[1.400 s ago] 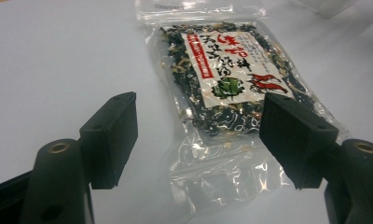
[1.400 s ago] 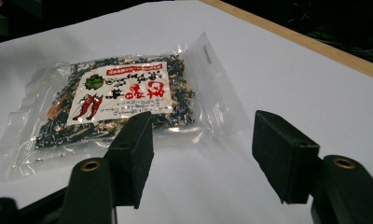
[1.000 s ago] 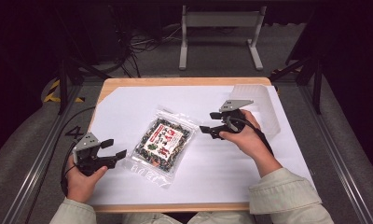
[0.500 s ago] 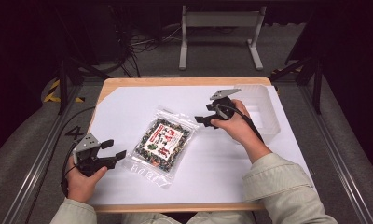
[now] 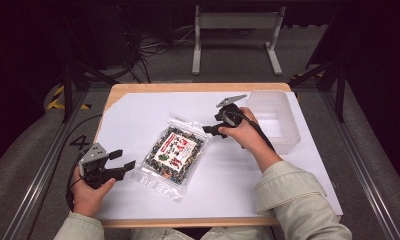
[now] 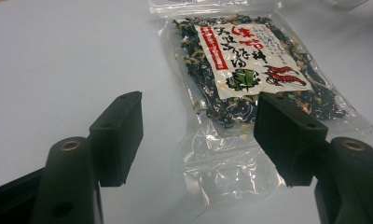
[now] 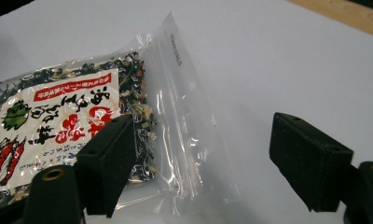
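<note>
Item: one clear plastic pouch of dark dried flakes, lying flat on the white sheet that covers my counter.

Position: near the middle of the sheet, between my two hands. Its long axis runs on a diagonal, from the empty sealed end by my left hand up to the top seal by my right.

Left gripper: just beside the lower sealed end. Its fingers have just been closing a little yet stand spread; in the left gripper view the clear end of the pouch lies ahead, toward the right finger, unpinched.

Right gripper: its fingers have just been opening and stand wide apart, with the clear top strip of the pouch in the gap and nothing pressed. I judge this hand the nearer; the coming pinch turns on that strip lying between its fingers.

Label: white panel, red banner, large red and black East Asian characters, a green leaf mark, red chilli drawings. I cannot read the words. Small print along the seal is too fine to read.

Also present: a translucent tub beyond my right hand.
</note>
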{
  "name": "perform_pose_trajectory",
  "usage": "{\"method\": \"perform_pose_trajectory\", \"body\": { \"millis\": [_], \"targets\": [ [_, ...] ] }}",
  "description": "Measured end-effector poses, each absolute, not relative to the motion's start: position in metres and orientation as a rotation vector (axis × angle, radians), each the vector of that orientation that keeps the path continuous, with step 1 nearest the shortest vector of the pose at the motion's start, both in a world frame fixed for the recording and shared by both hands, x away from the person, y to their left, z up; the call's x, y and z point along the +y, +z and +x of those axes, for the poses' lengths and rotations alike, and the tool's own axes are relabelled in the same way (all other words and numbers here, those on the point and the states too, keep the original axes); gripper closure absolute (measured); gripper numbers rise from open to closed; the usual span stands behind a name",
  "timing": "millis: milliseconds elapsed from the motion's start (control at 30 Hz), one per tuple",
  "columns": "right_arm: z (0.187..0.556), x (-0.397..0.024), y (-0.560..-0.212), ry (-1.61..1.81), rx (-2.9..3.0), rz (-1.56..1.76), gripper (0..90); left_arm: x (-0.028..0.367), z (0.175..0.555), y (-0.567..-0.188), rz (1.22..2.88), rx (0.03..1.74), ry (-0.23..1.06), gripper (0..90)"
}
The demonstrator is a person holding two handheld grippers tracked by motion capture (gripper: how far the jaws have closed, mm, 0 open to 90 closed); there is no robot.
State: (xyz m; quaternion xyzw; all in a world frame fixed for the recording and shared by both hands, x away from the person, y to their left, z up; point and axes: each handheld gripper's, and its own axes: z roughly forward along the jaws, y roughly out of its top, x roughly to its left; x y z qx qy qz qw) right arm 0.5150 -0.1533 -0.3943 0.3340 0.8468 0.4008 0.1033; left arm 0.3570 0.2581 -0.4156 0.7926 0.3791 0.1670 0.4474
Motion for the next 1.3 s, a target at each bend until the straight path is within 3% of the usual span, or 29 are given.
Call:
{"method": "perform_pose_trajectory", "body": {
  "millis": [867,1167,1300],
  "targets": [
    [0.528,-0.144,-0.428,1.164,2.611,1.131,23.2,0.251,0.360,-0.420,2.025,0.931,0.375,36.2],
    [0.528,-0.143,-0.432,1.190,2.648,1.180,27.6,0.250,0.360,-0.421,2.027,0.928,0.369,37.4],
    [0.527,-0.142,-0.431,1.176,2.666,1.171,34.9,0.250,0.360,-0.421,2.028,0.929,0.366,37.4]
  ]
}}
